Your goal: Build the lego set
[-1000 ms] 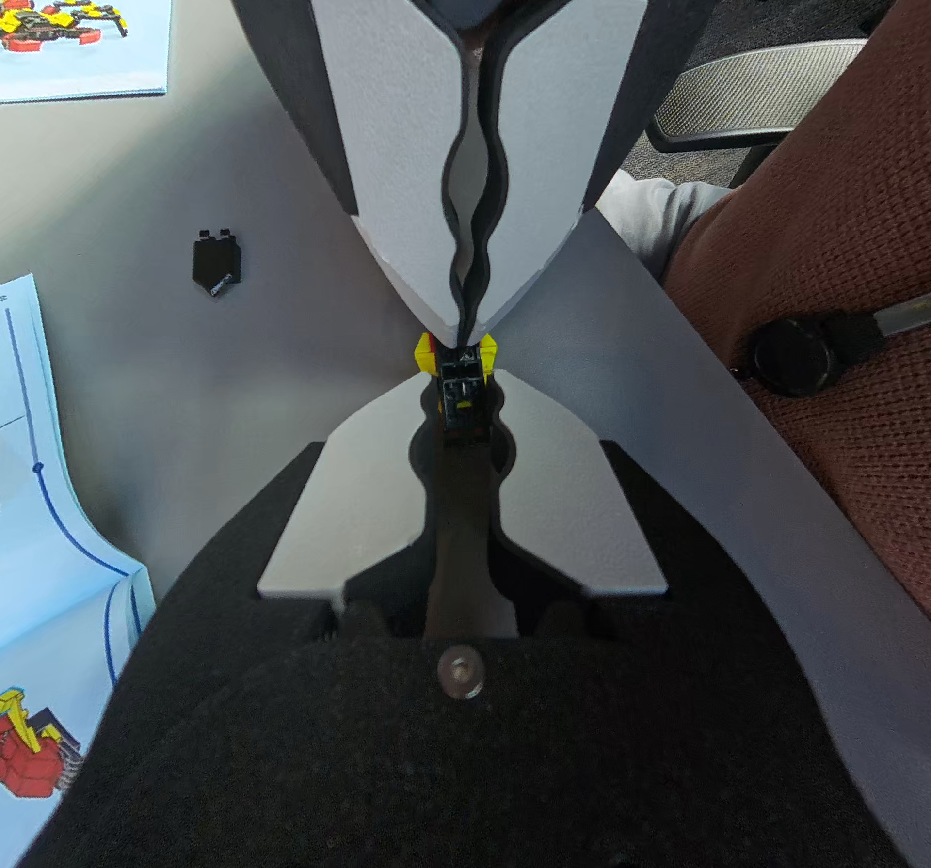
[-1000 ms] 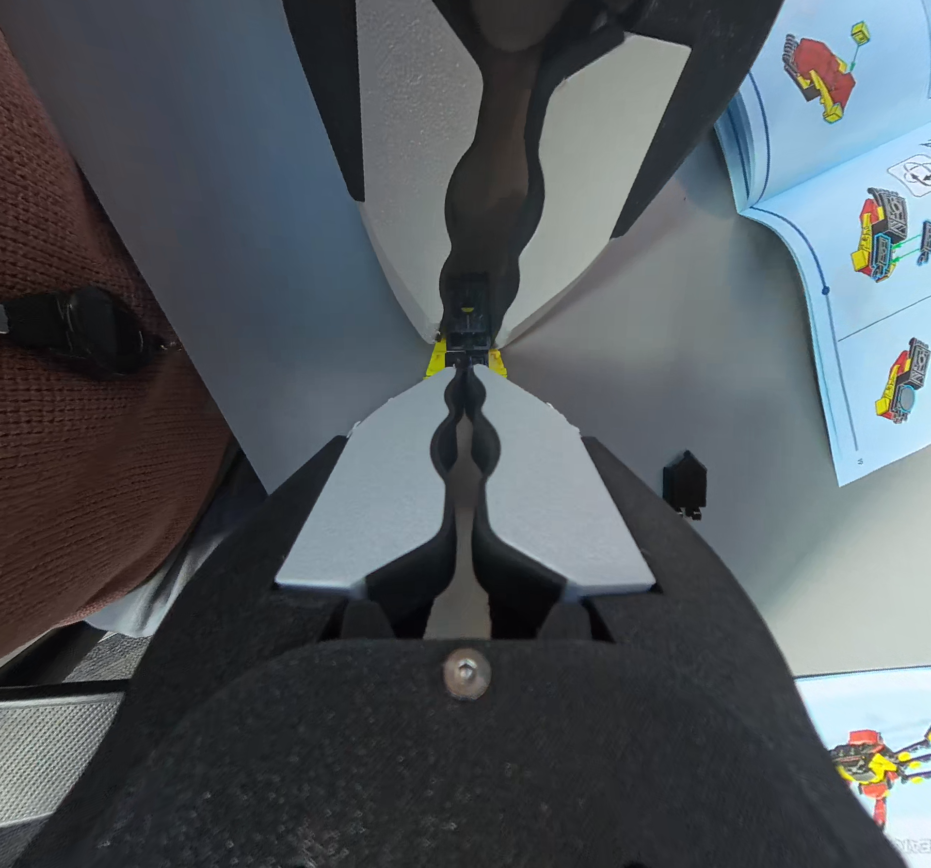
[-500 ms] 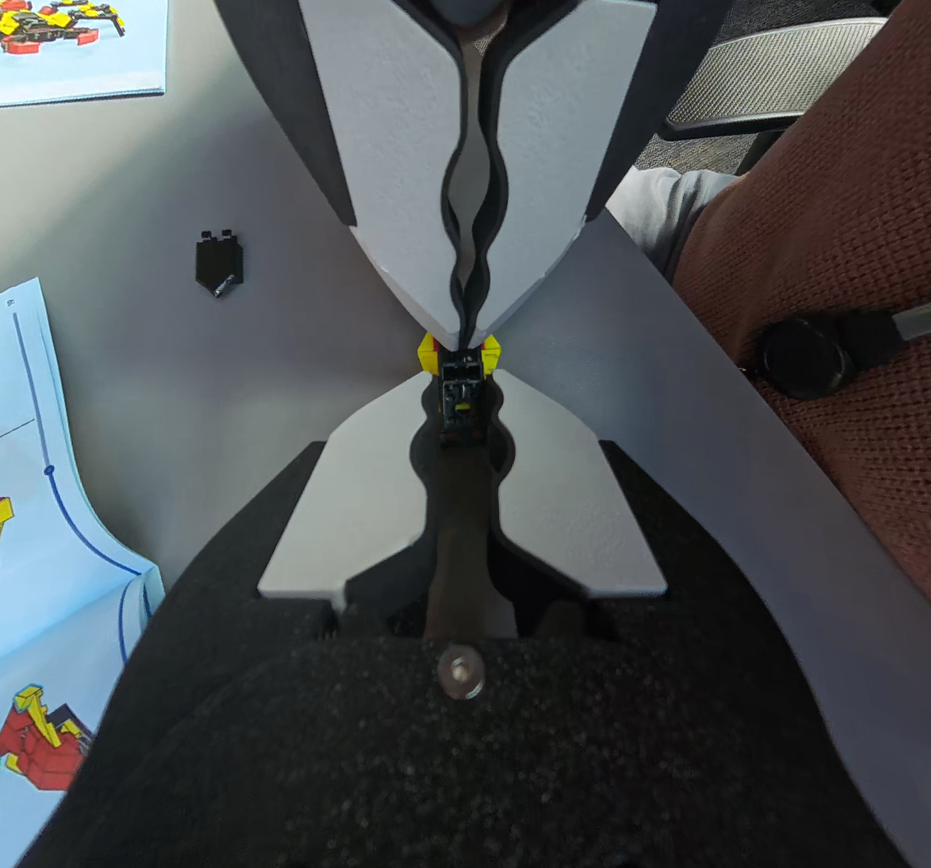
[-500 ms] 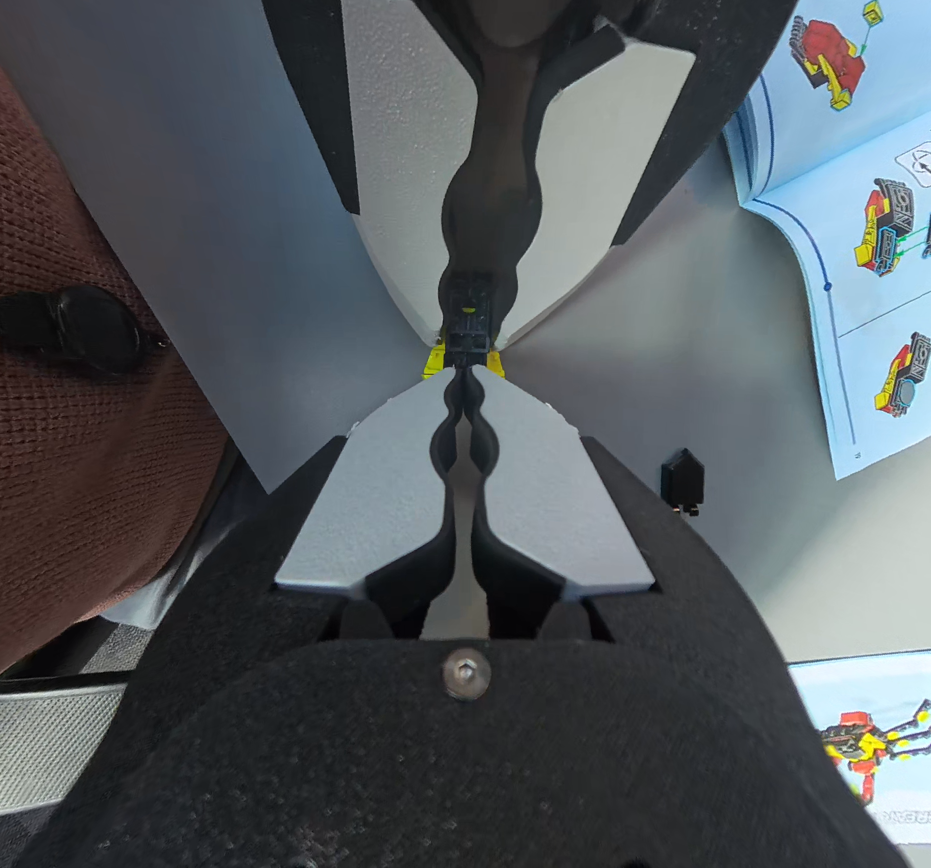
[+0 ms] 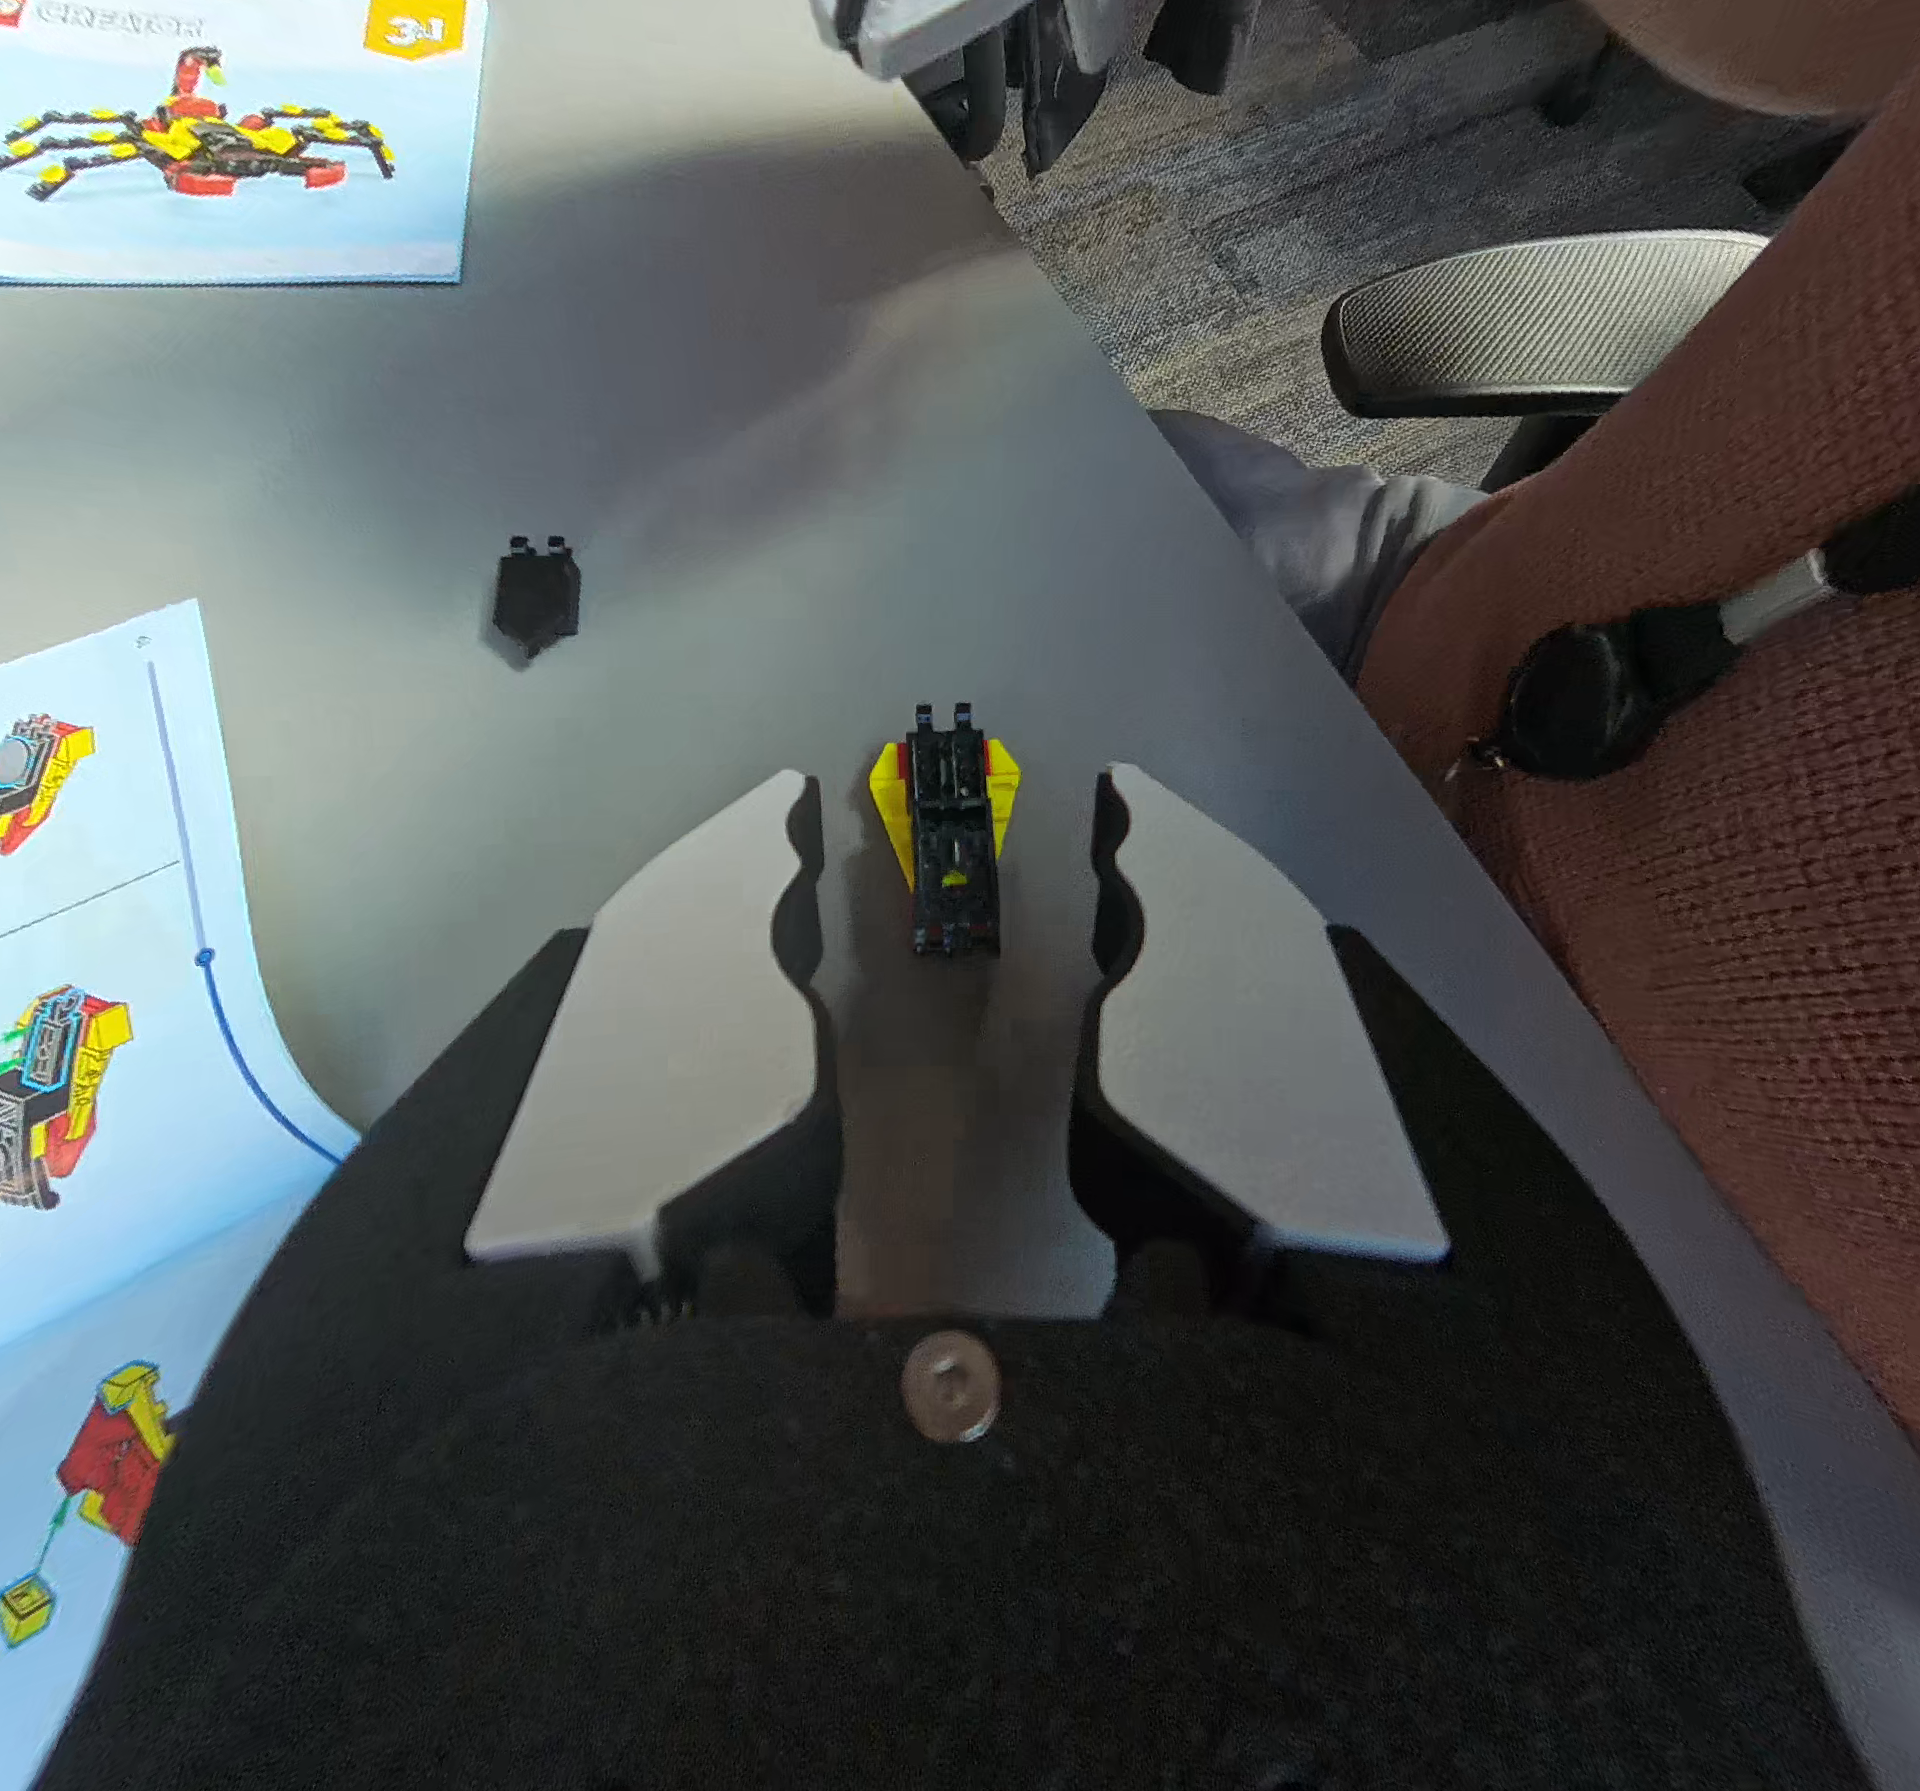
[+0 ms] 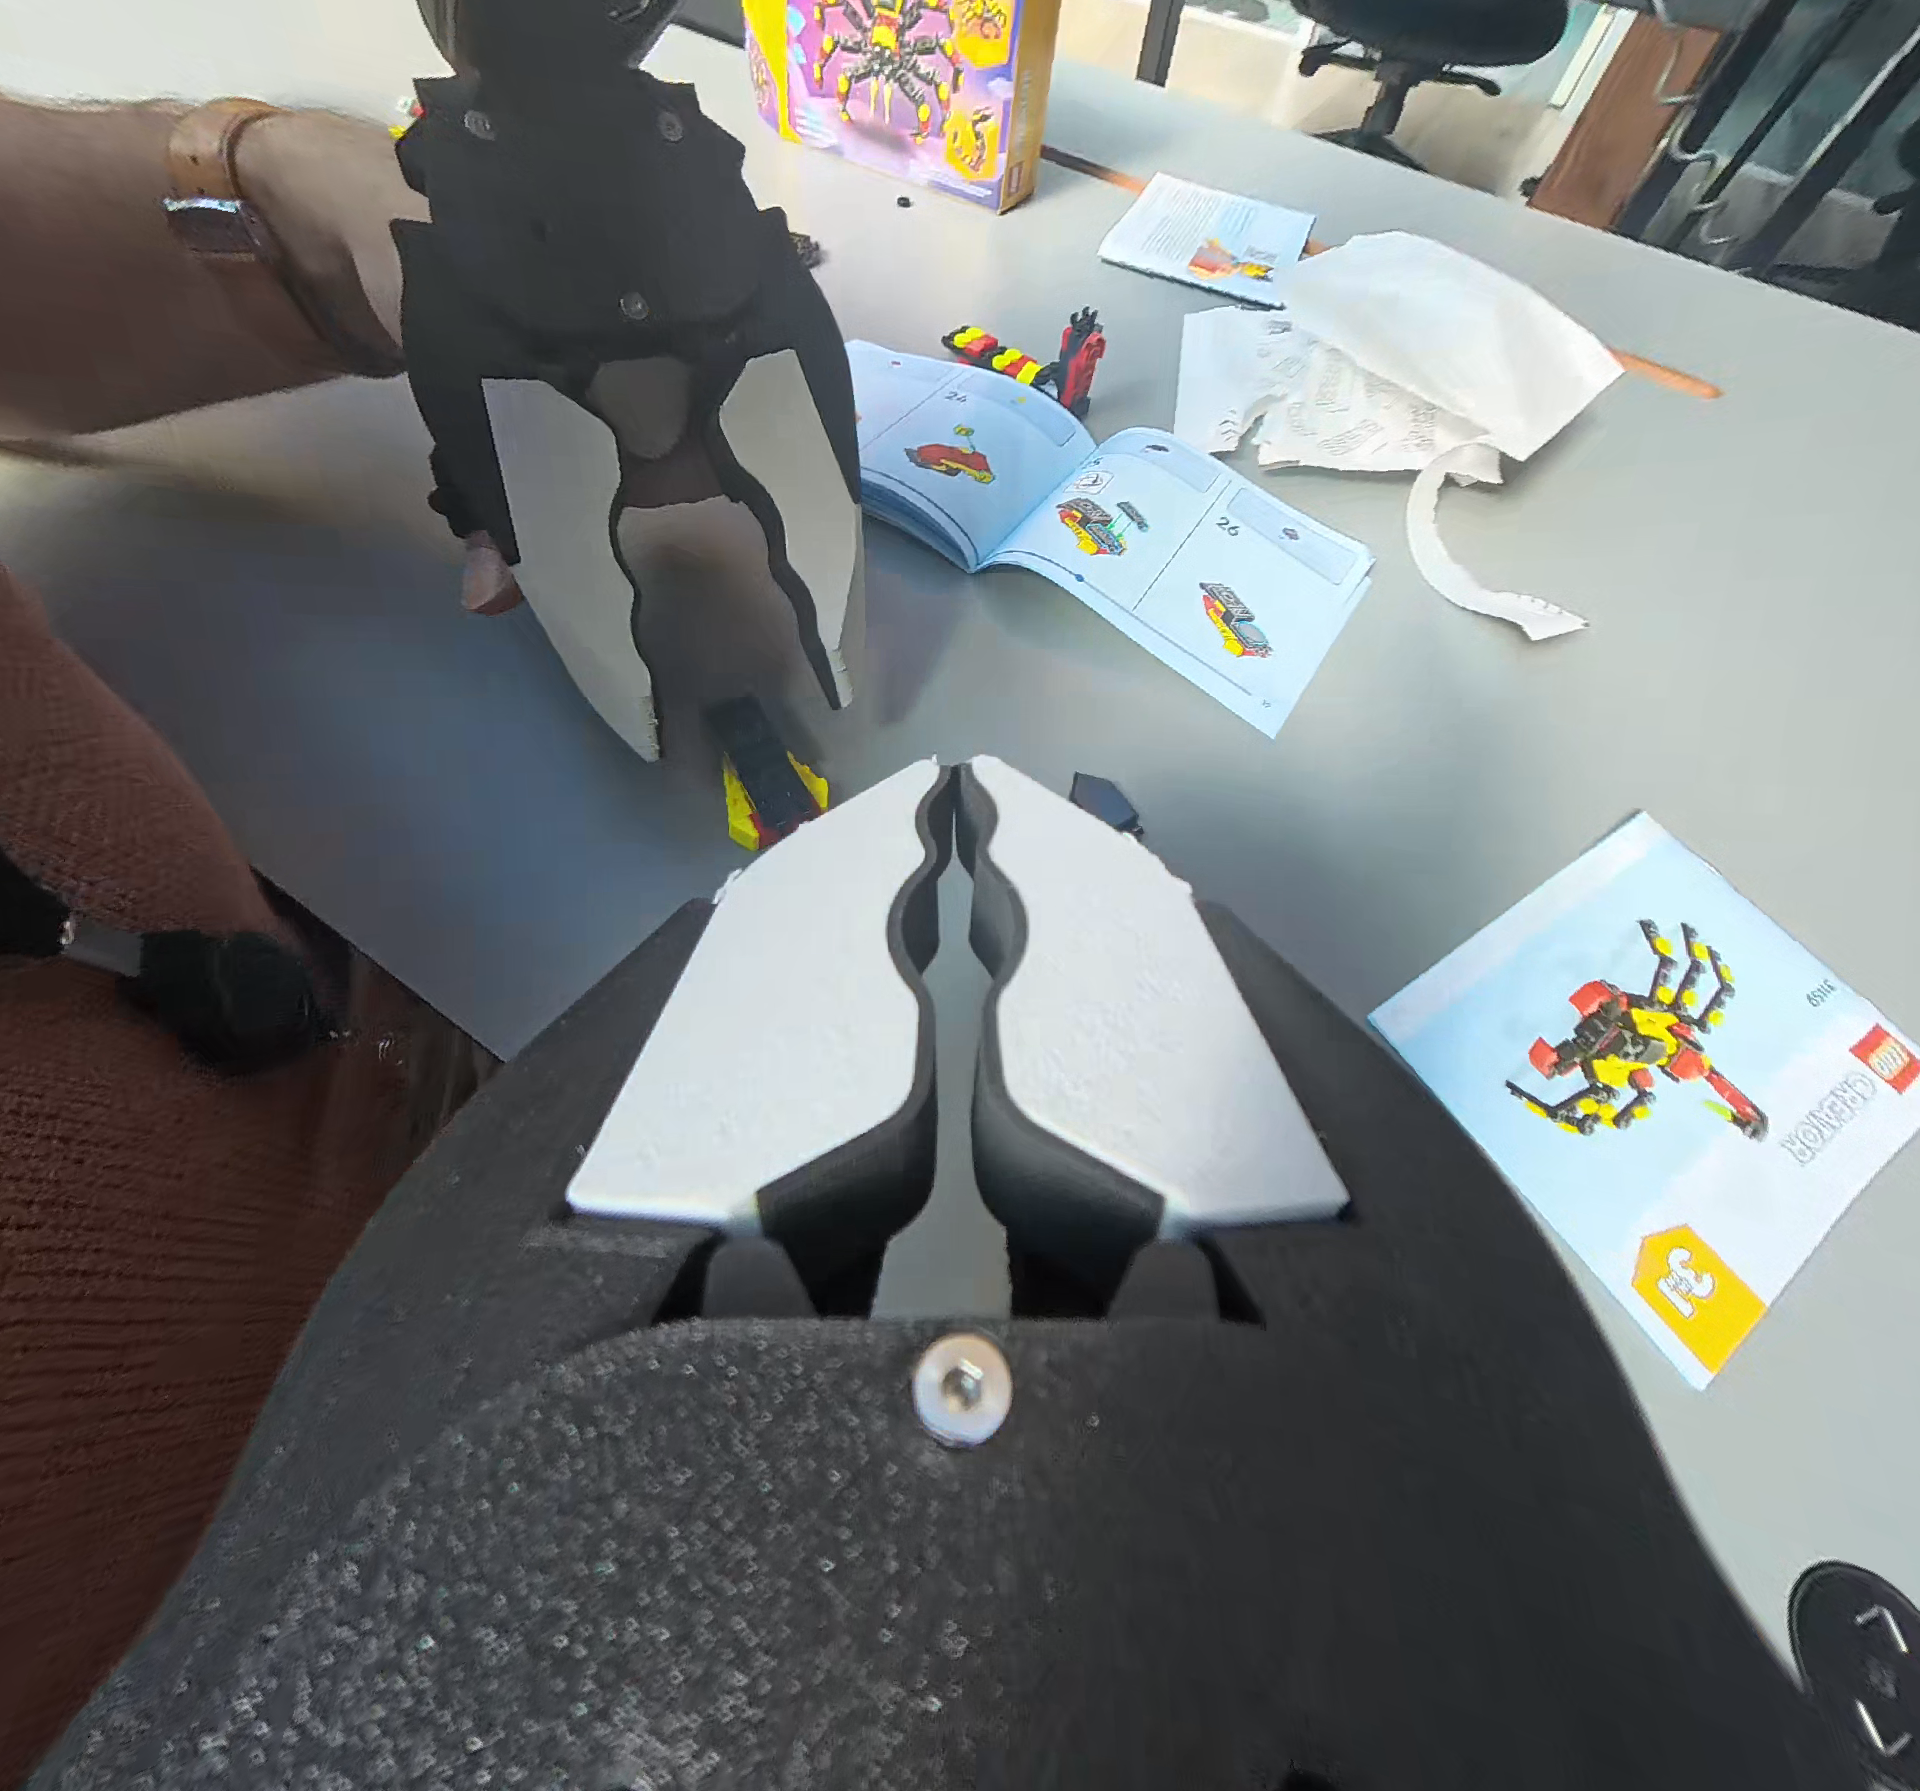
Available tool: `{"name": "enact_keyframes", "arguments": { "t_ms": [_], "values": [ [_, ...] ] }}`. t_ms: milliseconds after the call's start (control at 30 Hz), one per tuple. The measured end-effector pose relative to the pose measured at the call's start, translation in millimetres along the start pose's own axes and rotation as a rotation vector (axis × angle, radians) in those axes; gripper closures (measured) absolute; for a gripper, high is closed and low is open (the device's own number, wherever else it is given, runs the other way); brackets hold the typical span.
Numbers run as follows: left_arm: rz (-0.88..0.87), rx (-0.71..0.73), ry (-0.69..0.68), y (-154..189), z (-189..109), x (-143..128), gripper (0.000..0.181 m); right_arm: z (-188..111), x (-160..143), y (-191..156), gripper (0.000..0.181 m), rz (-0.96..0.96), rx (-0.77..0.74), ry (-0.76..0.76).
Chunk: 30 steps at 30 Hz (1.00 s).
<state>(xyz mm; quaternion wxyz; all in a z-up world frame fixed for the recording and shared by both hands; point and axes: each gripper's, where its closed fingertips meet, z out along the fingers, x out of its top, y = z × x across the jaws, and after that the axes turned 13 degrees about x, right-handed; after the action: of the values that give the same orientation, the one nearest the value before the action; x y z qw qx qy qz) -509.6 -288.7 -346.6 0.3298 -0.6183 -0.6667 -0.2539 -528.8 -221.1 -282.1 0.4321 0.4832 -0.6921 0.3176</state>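
Left wrist view: your left tongs (image 5: 954, 785) spread around the small black-and-yellow brick assembly (image 5: 948, 827) lying on the grey bench (image 5: 675, 411) | right tongs (image 6: 951, 773) pressed together, empty | light, rigid, likely snap-apart; pinch its black sides.

Crumpled white paper (image 6: 1434, 359) is lying on the grey table (image 6: 1714, 515) at the upper right of the right wrist view. A black office chair (image 6: 1413, 16) is standing behind it. A grey armrest (image 5: 1538, 328) is showing at the upper right of the left wrist view, over carpet (image 5: 1195, 214).
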Motion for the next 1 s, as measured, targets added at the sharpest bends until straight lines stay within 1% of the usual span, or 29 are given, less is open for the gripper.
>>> {"name": "enact_keyframes", "arguments": {
  "t_ms": [33,133,200,267,400,467,533,567,633,667,733,800,867,933,1000],
  "values": [
    [0.003,0.012,0.004,-0.3,-1.2,3.9,0.130,-4.6,-0.3,0.6,0.181,0.004,-0.026,0.022],
    [-0.003,0.054,0.044,-3.0,-2.6,19.1,0.132,-15.0,-7.3,0.9,0.181,0.051,-0.041,0.077],
    [-0.016,0.090,0.084,-6.4,-2.2,30.3,0.132,-20.8,-16.4,2.9,0.181,0.071,-0.048,0.078],
    [-0.039,0.102,0.099,-7.4,-1.9,37.1,0.132,-26.0,-24.2,4.2,0.175,0.077,-0.052,0.071],
    [-0.093,0.112,0.106,-7.2,-1.9,39.7,0.132,-30.1,-29.7,4.2,0.173,0.085,-0.020,0.083],
    [-0.118,0.140,0.099,-8.9,-3.4,35.4,0.132,-27.7,-31.4,9.5,0.172,0.066,-0.017,0.073],
    [-0.135,0.209,0.081,-13.5,-9.9,25.8,0.132,-20.0,-34.3,14.9,0.171,0.047,0.000,0.044],
    [-0.146,0.230,0.070,-12.8,-14.8,20.0,0.132,-13.0,-35.3,11.1,0.170,0.034,0.052,0.027],
    [-0.170,0.256,0.054,-8.7,-24.9,8.7,0.132,3.2,-34.8,-9.4,0.165,-0.042,0.215,0.005],
    [-0.173,0.274,0.050,-7.2,-29.1,3.2,0.132,11.5,-36.0,-17.8,0.157,-0.102,0.268,-0.012],
    [-0.162,0.321,0.041,-6.8,-35.4,-7.3,0.132,29.2,-46.4,-23.2,0.145,-0.205,0.299,-0.114],
    [-0.152,0.358,0.034,-8.5,-37.9,-14.3,0.133,45.3,-56.7,-24.3,0.142,-0.310,0.310,-0.229],
    [-0.125,0.365,0.030,-8.9,-35.0,-16.3,0.133,56.4,-64.7,-24.9,0.142,-0.385,0.328,-0.328],
    [-0.092,0.370,0.004,-12.2,-27.0,-18.4,0.133,62.1,-67.9,-26.7,0.143,-0.389,0.361,-0.373],
    [-0.077,0.347,-0.032,-11.3,-19.4,-19.6,0.134,64.1,-63.6,-26.5,0.144,-0.369,0.371,-0.357]
  ]
}}
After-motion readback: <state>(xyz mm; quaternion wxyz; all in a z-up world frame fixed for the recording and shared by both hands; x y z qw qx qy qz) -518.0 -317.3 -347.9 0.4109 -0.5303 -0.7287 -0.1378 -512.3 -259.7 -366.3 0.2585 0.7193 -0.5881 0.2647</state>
